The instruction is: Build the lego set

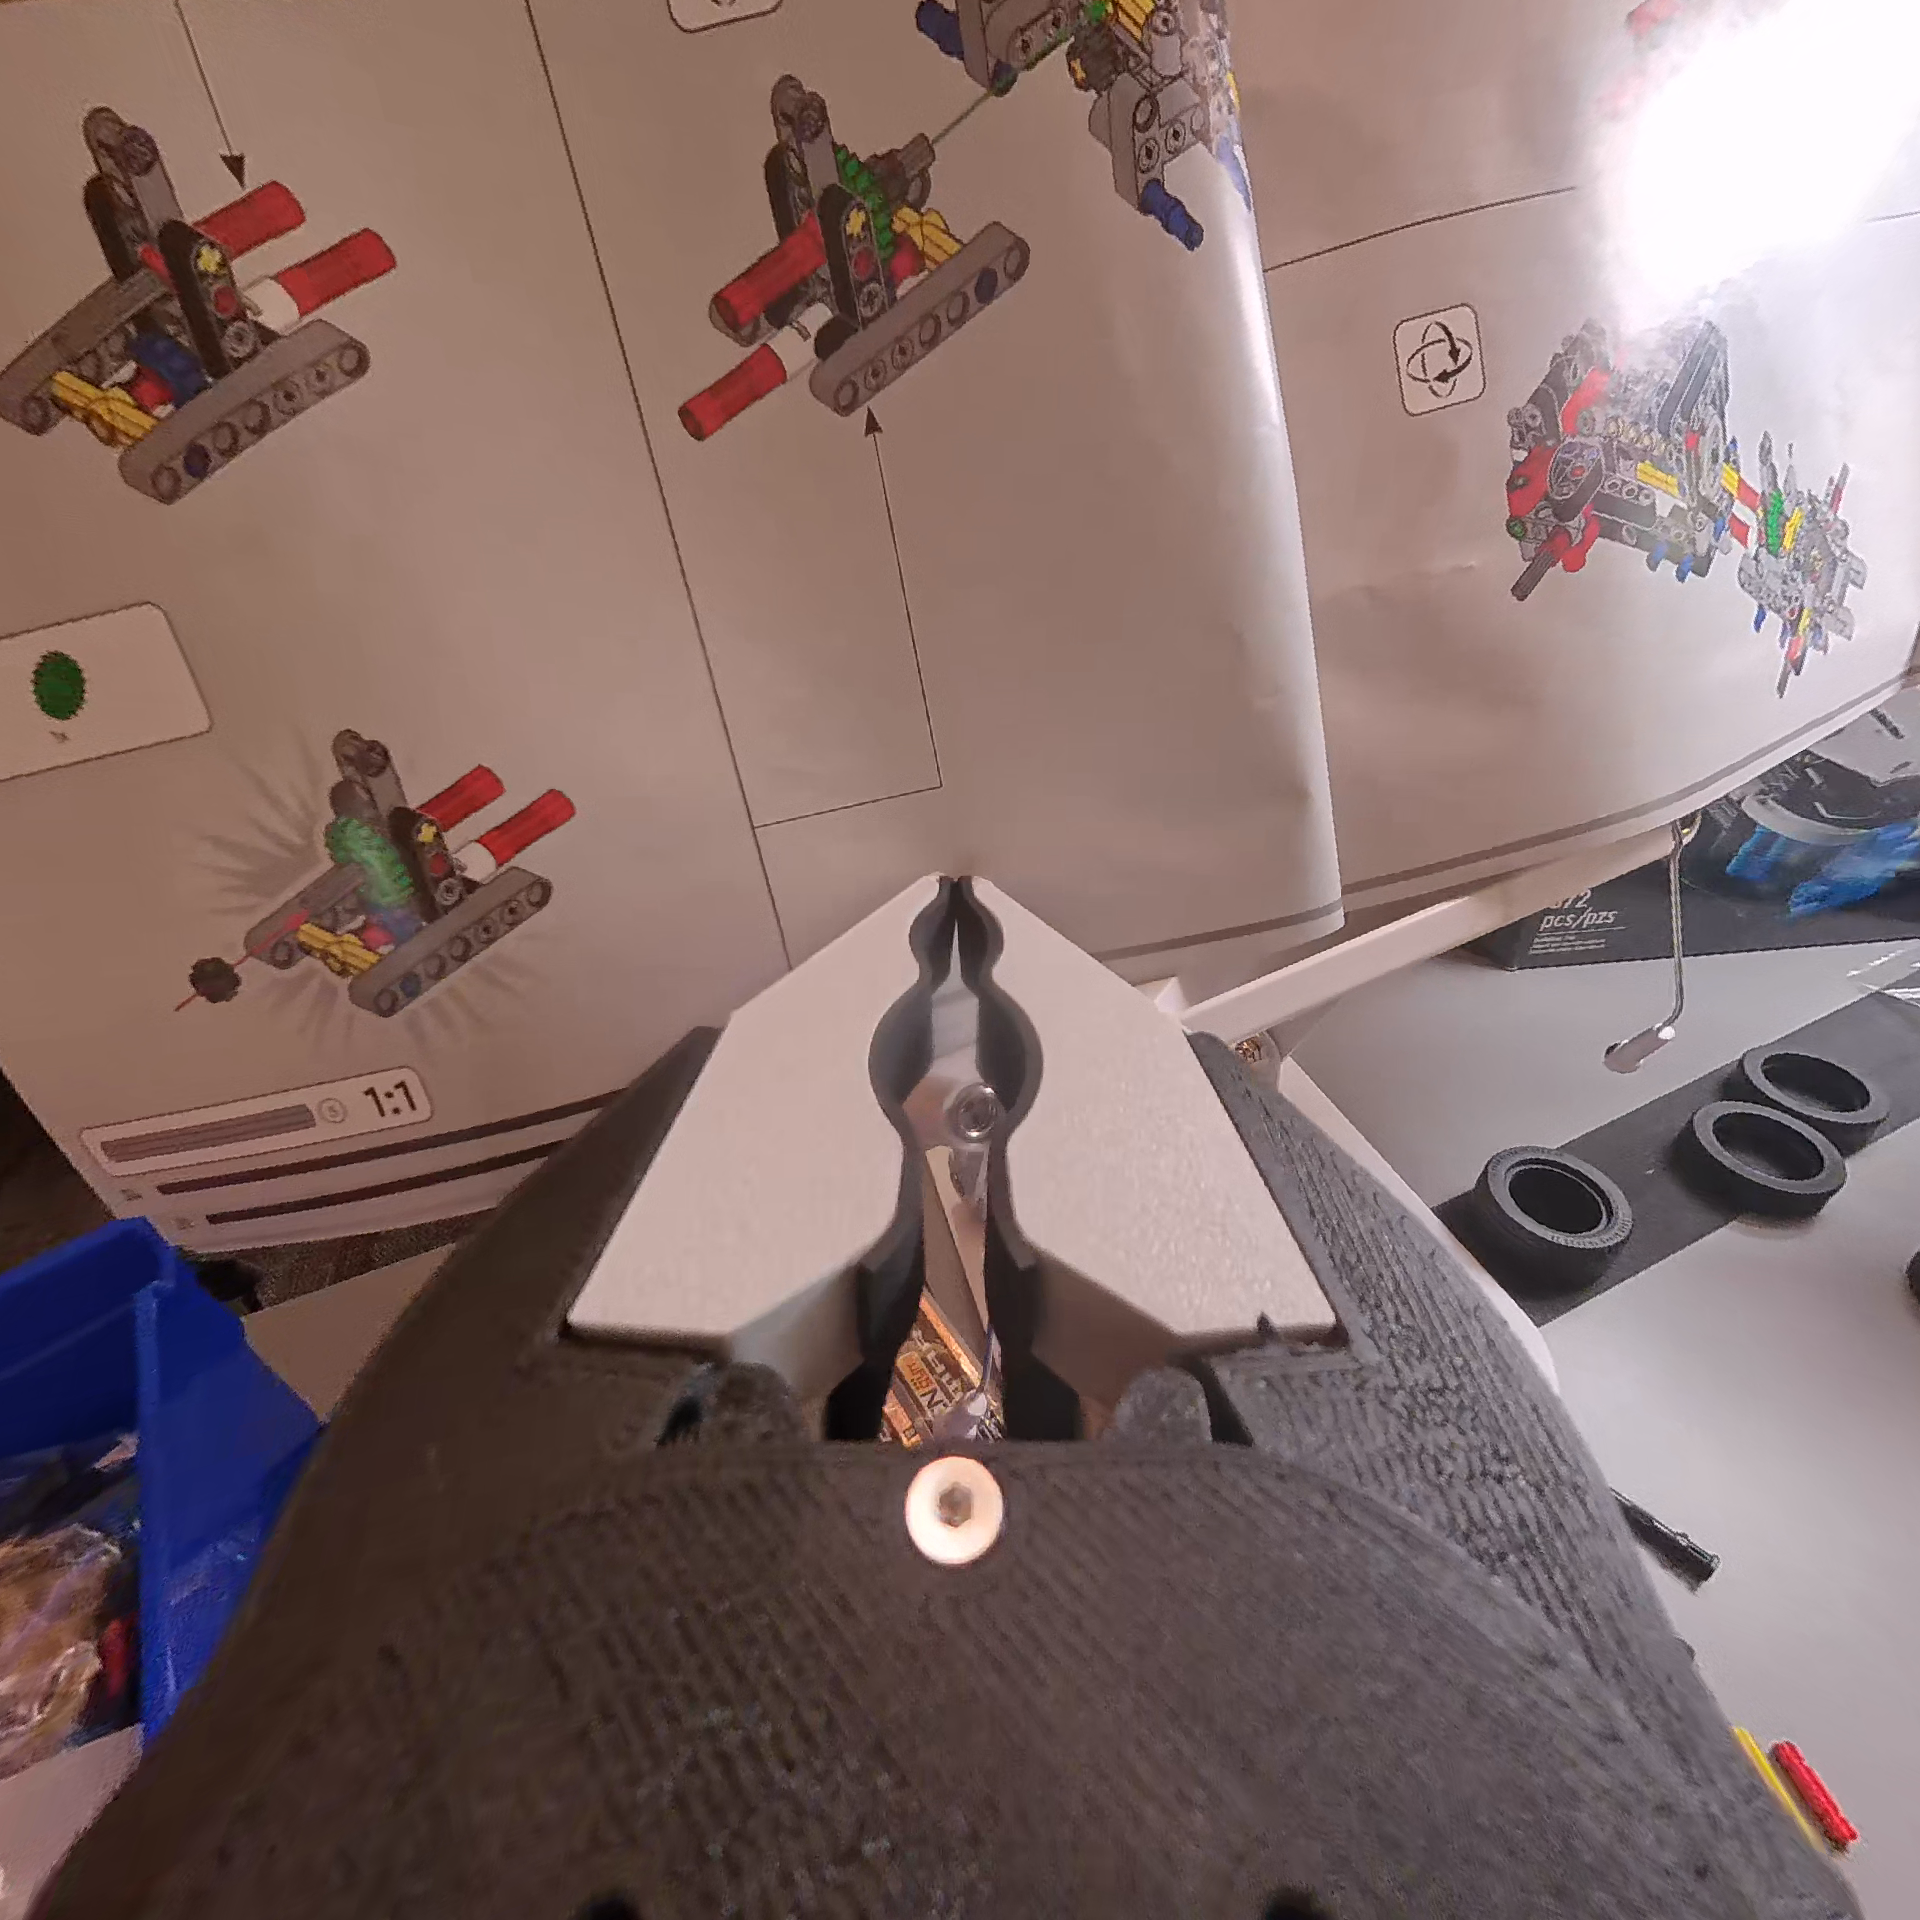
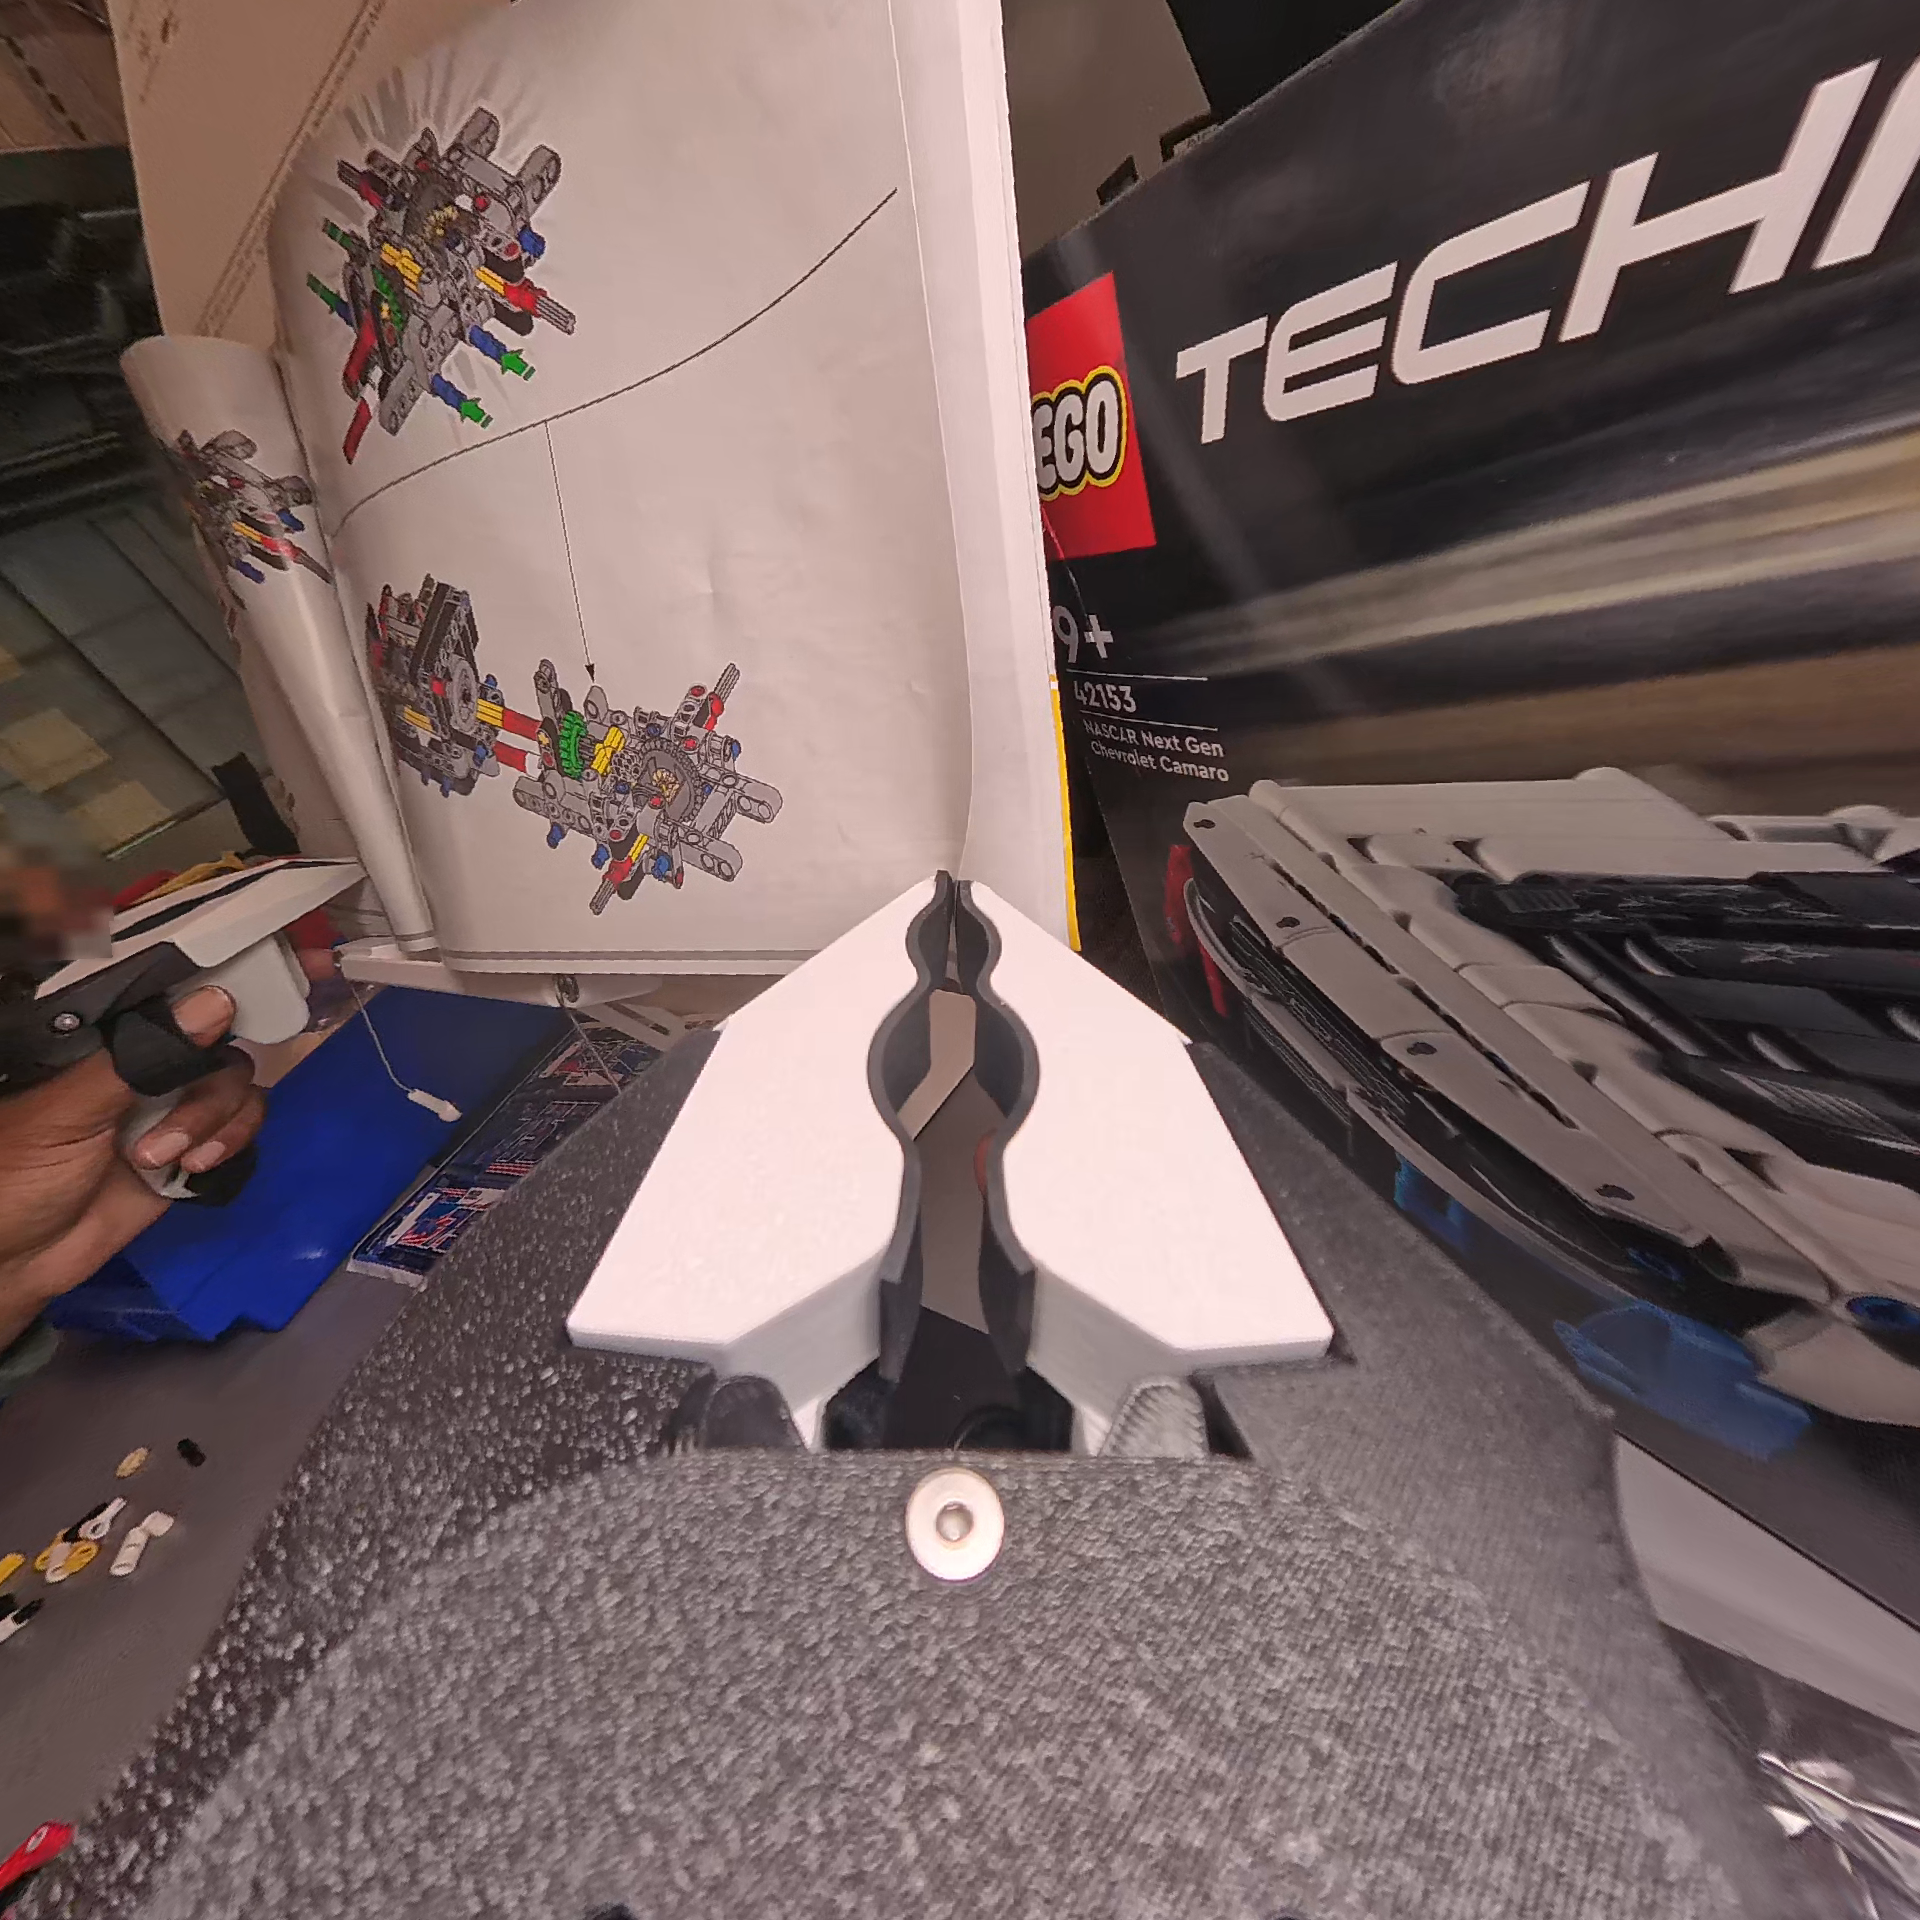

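- White fingers of the left gripper are pinched tip to tip with nothing between them, nose right up against the lower edge of the manual, which is propped up on a stand.
- Left wrist view, going off the manual: three tyres sit on a dark mat to its right and below, a blue bin of bagged parts is below its left corner, and a red axle lies nearer the camera than the tyres.
- Right wrist view: right gripper is clamped empty too, tips near the manual's bottom right corner.
- Box stands just right of the manual, and a built white and black car body lies in front of the box.
- Far left of the manual, a hand holds the other gripper over a blue patch; small loose pieces lie on the mat below that.
- Risk as I see it: both noses are so close to the pages that a nudge could flip a page or tip the stand, and you'd lose the step.
- Also, neither gripper holds a part, and those tiny pins could scatter if swept.
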Demonstrator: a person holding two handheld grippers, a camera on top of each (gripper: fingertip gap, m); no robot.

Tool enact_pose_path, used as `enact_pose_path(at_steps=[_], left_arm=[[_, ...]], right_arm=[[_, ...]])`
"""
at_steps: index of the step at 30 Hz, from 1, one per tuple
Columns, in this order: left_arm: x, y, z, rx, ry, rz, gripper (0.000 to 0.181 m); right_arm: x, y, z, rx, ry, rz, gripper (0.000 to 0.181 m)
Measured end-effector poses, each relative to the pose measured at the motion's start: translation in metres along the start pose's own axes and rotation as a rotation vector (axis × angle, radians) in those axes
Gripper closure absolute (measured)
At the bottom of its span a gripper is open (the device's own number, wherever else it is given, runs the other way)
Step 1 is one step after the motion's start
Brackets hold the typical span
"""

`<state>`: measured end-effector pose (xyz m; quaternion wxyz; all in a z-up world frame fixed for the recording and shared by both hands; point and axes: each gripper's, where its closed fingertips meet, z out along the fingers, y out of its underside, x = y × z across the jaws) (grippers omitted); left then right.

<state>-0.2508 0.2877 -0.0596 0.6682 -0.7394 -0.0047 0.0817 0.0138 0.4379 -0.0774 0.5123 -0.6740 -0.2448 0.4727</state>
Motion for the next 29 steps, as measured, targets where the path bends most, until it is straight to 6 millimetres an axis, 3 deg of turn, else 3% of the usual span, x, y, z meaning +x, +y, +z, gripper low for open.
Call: enact_pose_path(at_steps=[29], left_arm=[[-0.001, 0.004, -0.003, -0.044, 0.019, 0.009, 0.181]], right_arm=[[-0.015, -0.007, -0.023, -0.005, -0.026, -0.043, 0.181]])
